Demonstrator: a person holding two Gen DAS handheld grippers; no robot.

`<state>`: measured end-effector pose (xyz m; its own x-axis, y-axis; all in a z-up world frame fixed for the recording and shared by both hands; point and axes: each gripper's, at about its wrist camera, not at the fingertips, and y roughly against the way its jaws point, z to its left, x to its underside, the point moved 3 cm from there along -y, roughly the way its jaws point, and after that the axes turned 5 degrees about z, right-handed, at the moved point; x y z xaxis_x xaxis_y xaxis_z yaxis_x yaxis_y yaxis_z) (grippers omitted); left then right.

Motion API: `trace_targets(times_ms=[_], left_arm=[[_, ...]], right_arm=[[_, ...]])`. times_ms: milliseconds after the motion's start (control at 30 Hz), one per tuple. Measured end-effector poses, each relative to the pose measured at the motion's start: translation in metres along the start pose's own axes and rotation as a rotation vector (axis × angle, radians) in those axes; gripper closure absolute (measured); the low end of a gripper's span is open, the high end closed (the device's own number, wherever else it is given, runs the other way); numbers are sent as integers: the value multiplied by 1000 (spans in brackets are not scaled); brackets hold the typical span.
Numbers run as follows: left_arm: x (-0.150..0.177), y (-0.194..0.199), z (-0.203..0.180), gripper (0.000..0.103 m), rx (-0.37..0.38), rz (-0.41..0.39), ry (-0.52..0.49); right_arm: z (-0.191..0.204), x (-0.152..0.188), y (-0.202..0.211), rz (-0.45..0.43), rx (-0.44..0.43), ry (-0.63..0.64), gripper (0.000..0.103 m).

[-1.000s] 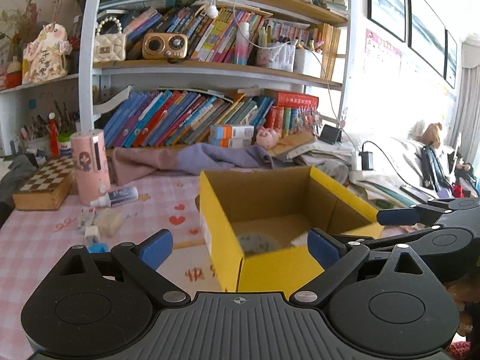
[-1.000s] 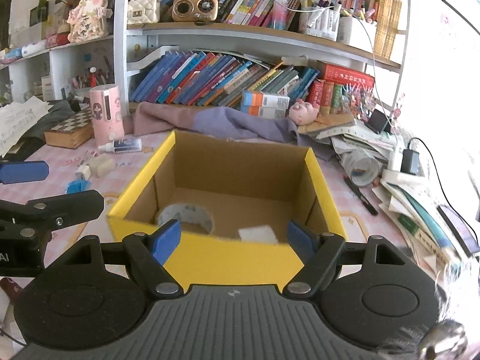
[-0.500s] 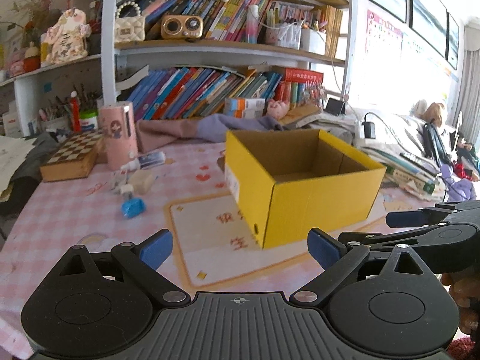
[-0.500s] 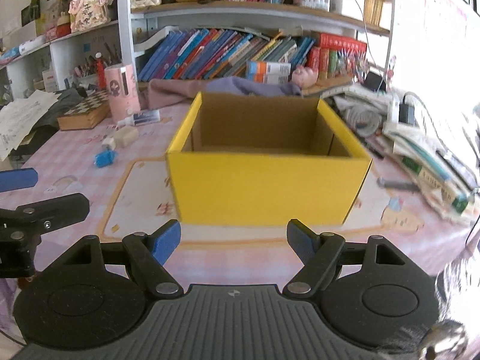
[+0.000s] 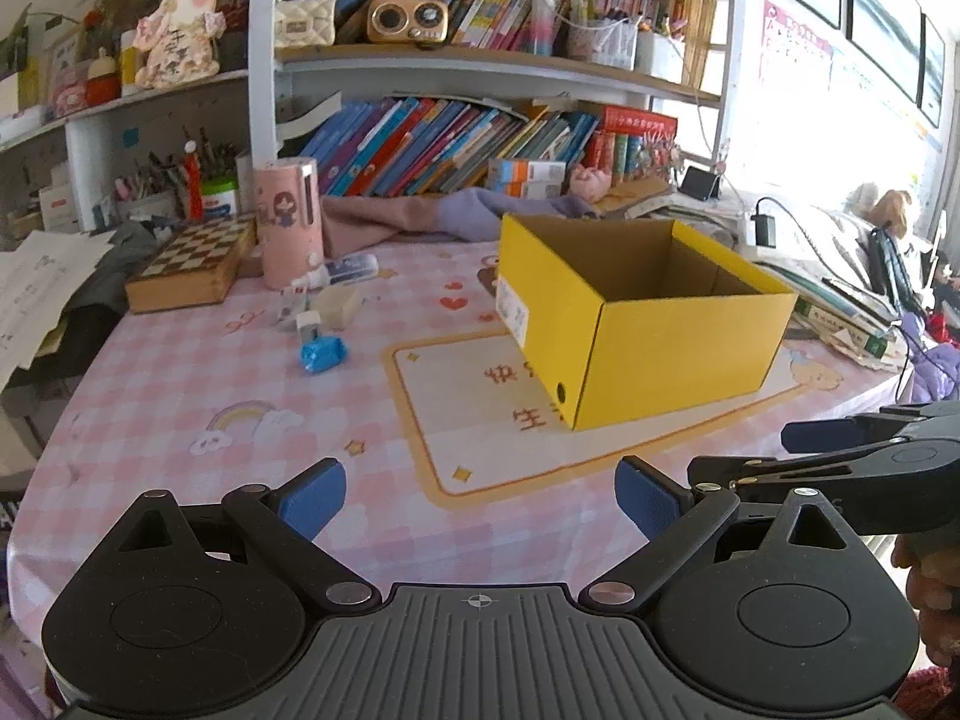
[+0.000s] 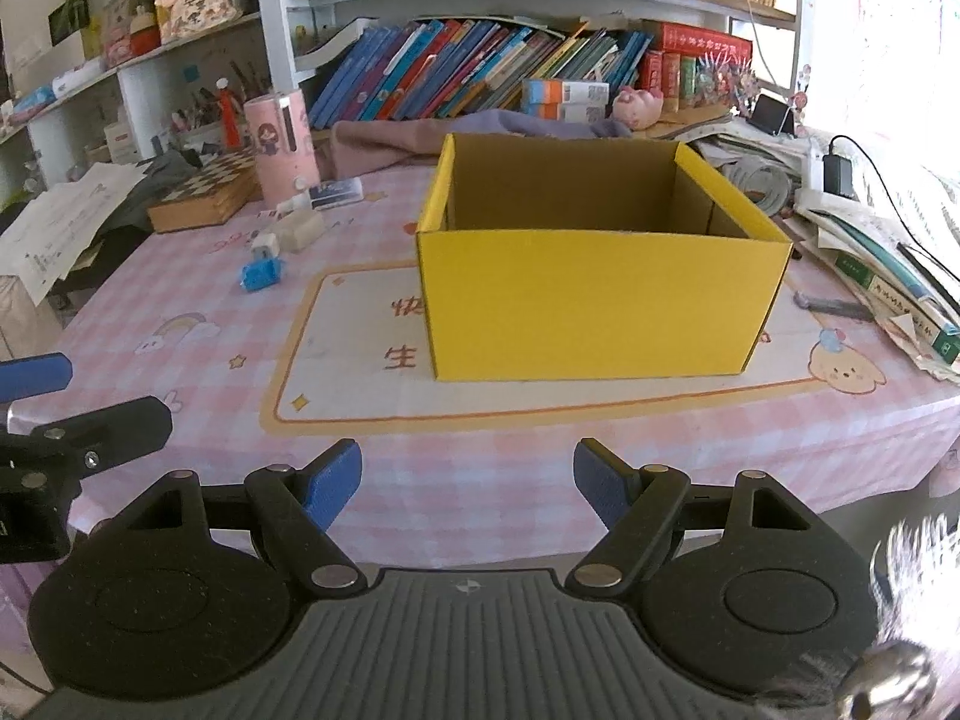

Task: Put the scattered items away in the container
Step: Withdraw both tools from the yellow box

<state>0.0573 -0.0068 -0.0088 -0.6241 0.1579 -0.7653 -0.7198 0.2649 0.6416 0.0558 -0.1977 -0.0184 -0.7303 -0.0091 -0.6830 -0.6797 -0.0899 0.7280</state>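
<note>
Blue-padded and black-framed, the left gripper (image 5: 480,495) hangs over the near edge of the bench (image 5: 180,420), its jaws spread wide with only the pink checked tablecloth between them. The right gripper (image 6: 467,480) sits beside it at the same near edge, jaws likewise spread and pinching nothing; its dark fingers also show at the right border of the left wrist view. Beyond both, an open yellow cardboard box (image 6: 600,306) stands upright on a cream placemat with an orange border (image 6: 348,360), and from these low angles its floor is hidden, so what lies inside cannot be told. Left of the box and well apart from it, a small crumpled blue packet (image 5: 323,354) lies on the cloth. Just behind that packet, still left of the box, sit a small white block (image 5: 307,321) and a pale beige eraser-like block (image 5: 339,306), close together. Farther back on the box's left, a white tube with a blue label (image 5: 348,270) lies on its side at the foot of a tall pink cylindrical container with a cartoon figure (image 5: 287,222), which stands upright. A wooden chessboard box (image 5: 192,267) rests flat to the left of that cylinder. Behind the yellow box a pink and lilac cloth (image 5: 420,216) is heaped against the rows of leaning books on the white bookshelf (image 5: 456,138).
</note>
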Motion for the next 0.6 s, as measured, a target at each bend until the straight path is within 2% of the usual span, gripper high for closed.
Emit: trace_targets(times_ms=[600], left_arm=[[10,9,16,5,-39,7,66]], right_arm=[[21,5,3,23,-30,74,26]])
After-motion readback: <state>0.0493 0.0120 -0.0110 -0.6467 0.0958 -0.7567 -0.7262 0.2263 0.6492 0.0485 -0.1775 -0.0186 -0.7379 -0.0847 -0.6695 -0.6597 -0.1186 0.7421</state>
